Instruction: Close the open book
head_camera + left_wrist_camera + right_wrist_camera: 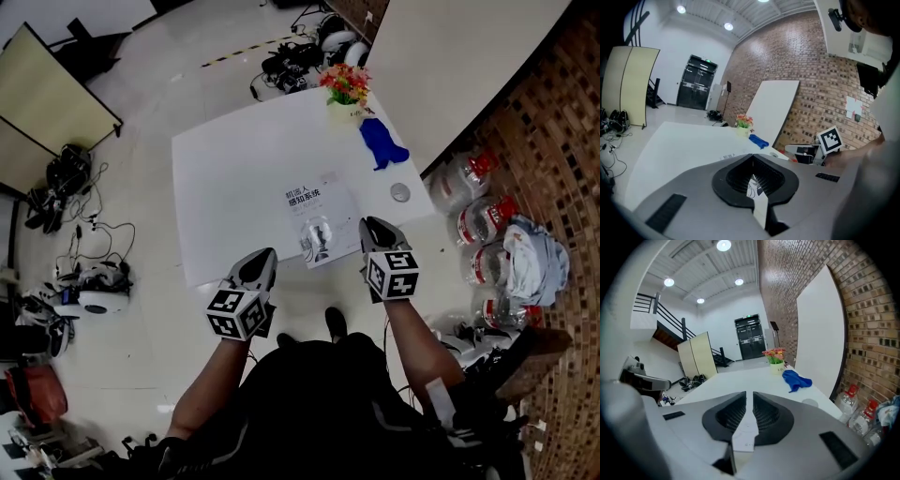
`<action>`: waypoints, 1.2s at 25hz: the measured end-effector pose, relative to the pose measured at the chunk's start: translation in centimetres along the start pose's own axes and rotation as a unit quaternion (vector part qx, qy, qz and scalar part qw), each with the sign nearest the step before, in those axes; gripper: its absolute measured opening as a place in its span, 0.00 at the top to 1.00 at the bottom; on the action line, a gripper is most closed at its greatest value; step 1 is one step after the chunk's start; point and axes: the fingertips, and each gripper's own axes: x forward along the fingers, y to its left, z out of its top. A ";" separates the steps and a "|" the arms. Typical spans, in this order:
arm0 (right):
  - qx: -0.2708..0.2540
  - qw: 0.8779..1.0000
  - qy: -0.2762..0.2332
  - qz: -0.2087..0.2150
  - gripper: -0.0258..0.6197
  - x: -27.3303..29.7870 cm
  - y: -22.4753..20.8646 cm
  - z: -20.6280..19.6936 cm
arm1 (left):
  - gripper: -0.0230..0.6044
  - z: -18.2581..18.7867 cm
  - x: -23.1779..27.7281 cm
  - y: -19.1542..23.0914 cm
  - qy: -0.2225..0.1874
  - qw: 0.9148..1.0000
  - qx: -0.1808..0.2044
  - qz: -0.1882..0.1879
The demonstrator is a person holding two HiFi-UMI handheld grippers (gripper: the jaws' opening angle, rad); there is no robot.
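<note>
At the table's (239, 169) near edge the book (314, 217) lies shut, cover up, seemingly overhanging, between the left gripper (266, 254), clenched on nothing, and the right gripper (374, 225), slightly parted and empty, so a stray nudge from either could tip it off.

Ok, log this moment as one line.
book: closed, flat on table | left gripper: shut, empty | right gripper: fingers slightly apart, empty

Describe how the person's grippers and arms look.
The left gripper and right gripper are grey, with tapered jaws lined in black ribbing; each carries a cube of black-and-white square markers. The person wears black clothing; no sleeves cover the forearms.
</note>
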 end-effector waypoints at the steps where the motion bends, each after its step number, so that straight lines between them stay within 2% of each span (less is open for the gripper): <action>1: 0.002 1.000 -0.008 0.009 0.93 -0.1 0.5 0.9 | 0.96 0.5 -0.1 0.1 -0.006 1.000 -0.002 0.002; 2: 0.002 1.000 -0.014 0.017 0.96 -0.2 1.0 1.8 | 0.96 0.9 -0.3 0.1 -0.012 1.000 -0.003 0.005; 8: -0.026 0.998 -0.026 0.057 0.96 -0.8 2.8 4.7 | 0.96 3.6 -1.5 -0.4 -0.047 0.999 -0.012 0.020; 16: -0.059 0.989 -0.040 0.130 0.96 -3.2 5.1 6.5 | 0.96 6.7 -4.7 -3.6 -0.106 0.993 0.008 0.048; 20: -0.061 0.986 -0.047 0.150 0.96 -6.1 7.0 5.7 | 0.96 5.1 -8.2 -6.4 -0.112 0.992 0.039 0.048; 24: -0.085 0.982 -0.057 0.160 0.96 -10.7 10.2 4.6 | 0.96 2.5 -13.3 -8.2 -0.132 0.989 0.028 0.064; 27: -0.106 0.981 -0.061 0.150 0.96 -15.3 12.5 2.9 | 0.96 -0.1 -17.3 -9.8 -0.139 0.985 0.046 0.092; 30: -0.104 0.981 -0.065 0.151 0.96 -20.8 14.7 0.9 | 0.96 -2.1 -20.9 -12.6 -0.150 0.984 0.049 0.082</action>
